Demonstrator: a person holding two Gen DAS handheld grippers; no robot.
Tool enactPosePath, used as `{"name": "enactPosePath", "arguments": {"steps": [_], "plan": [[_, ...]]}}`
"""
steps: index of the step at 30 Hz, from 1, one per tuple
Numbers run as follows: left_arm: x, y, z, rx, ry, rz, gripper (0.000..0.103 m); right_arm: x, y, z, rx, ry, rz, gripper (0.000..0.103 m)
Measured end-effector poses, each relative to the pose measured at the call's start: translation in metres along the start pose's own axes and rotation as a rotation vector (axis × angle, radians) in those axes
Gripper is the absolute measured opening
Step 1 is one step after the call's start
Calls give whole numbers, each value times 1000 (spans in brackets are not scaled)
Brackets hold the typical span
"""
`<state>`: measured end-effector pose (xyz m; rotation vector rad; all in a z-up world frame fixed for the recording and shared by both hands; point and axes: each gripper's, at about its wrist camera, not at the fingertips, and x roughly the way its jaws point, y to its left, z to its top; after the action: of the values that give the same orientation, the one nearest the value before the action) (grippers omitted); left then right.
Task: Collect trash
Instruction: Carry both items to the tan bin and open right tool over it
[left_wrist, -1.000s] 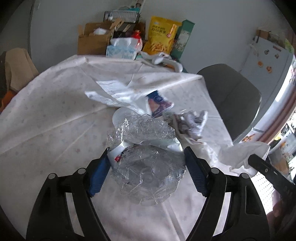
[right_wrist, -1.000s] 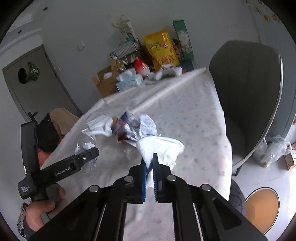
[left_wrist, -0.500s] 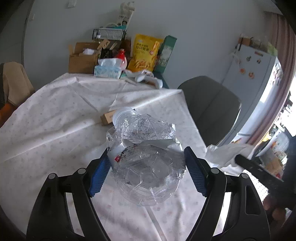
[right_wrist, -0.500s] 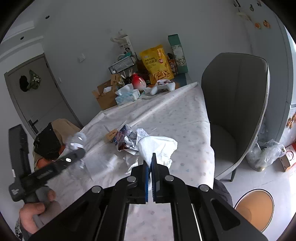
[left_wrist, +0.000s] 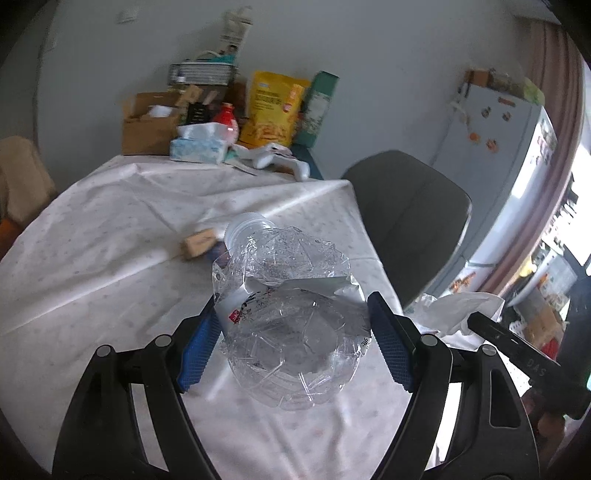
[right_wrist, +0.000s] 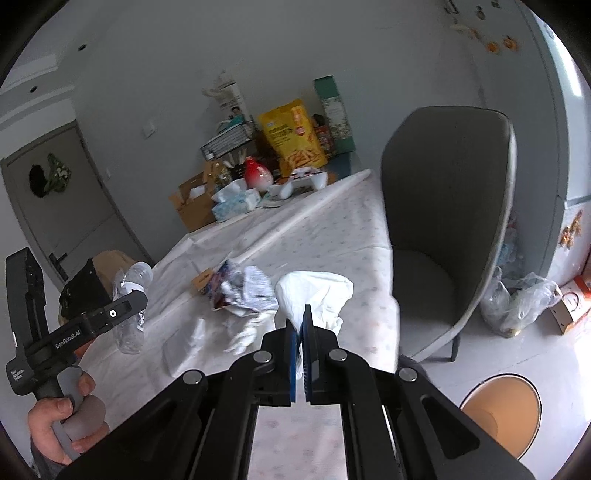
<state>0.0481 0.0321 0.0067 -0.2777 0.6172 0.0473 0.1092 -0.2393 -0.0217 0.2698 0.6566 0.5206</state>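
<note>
Gripping from both sides, the left gripper (left_wrist: 291, 332) is clenching the crushed clear plastic bottle (left_wrist: 288, 314) between its blue pads, white cap pointing away toward the far wall. A second ago this bottle was hanging just over the heap of wrappers on the white speckled tablecloth (left_wrist: 110, 251); now it is riding higher and nearer the table's right edge, with only a small brown cardboard box (left_wrist: 198, 242) showing beyond it. The right gripper (right_wrist: 303, 332) is pinching a crumpled white paper tissue (right_wrist: 317, 295) tight between nearly closed jaws, and it too is lifting clear of the cloth. Left behind on the table is the pile of crumpled printed wrappers (right_wrist: 243, 288), just left of the tissue in the right wrist view. Both pieces of trash are therefore in hand and, by my reading, travelling off the table's right side, past the grey upholstered chair (right_wrist: 450, 206), perhaps toward the round orange bin (right_wrist: 498, 410) on the floor. The wrappers will need another trip.
</note>
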Motion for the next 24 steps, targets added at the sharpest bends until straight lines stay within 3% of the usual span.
{"name": "enactPosePath", "arguments": {"steps": [15,24], "plan": [[89,-146,-13,216,117,-123,78,-20,-118,-12,160,-12,-112,4],[132,-221,-35,329,199,-195,78,-33,-184,-37,245,8,-204,4]]}}
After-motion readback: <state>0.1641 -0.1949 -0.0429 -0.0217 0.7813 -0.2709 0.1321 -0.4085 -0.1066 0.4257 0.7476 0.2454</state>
